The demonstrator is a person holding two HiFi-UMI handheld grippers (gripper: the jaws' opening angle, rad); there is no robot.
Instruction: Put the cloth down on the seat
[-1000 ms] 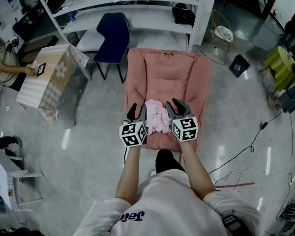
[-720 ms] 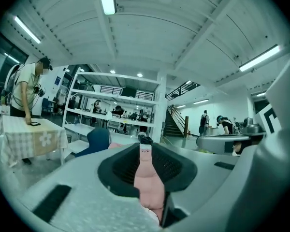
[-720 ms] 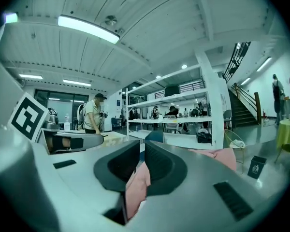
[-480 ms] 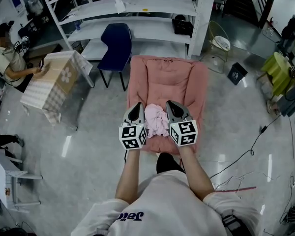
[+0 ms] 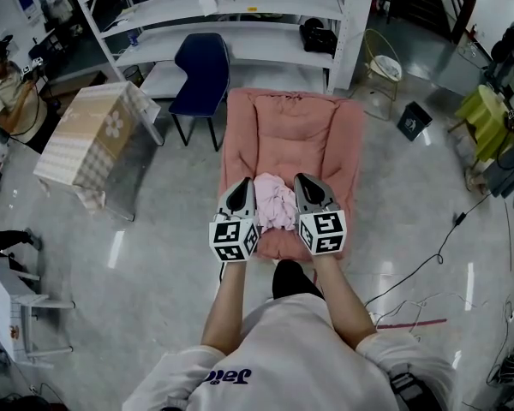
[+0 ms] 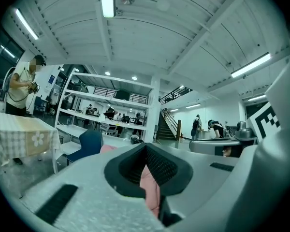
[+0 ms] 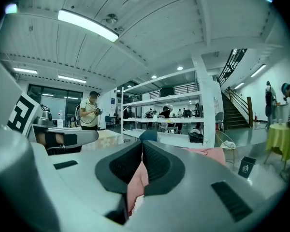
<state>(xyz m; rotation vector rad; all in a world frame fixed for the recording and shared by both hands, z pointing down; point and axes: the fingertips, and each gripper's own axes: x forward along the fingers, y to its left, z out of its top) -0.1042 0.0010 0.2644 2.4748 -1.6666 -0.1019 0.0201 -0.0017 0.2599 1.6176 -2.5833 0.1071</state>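
The left tool was seen shut, its dark ribbed pads closed together on a fold of the pink cloth, which was pinched between them. The right tool was shut in the same way, and a pink fold of the cloth was gripped between its pads. Both tools were held side by side and pointed away from the person, with their marker cubes turned up toward the head camera.

Between the two tools the cloth was bunched into a crumpled heap. From above it was placed over the front part of the seat, a padded pink armchair. Whether the heap was resting on the cushion or was held just above it could not be told.

The tools were carried on the person's outstretched forearms, bare below a white shirt.

Behind the seat a dark blue chair was seen, and behind that a white shelf unit. To the left a surface draped in a checked cover was set on the grey floor, and a person was standing beyond it. To the right of the seat a black bin was seen, and thin cables were trailed across the floor.
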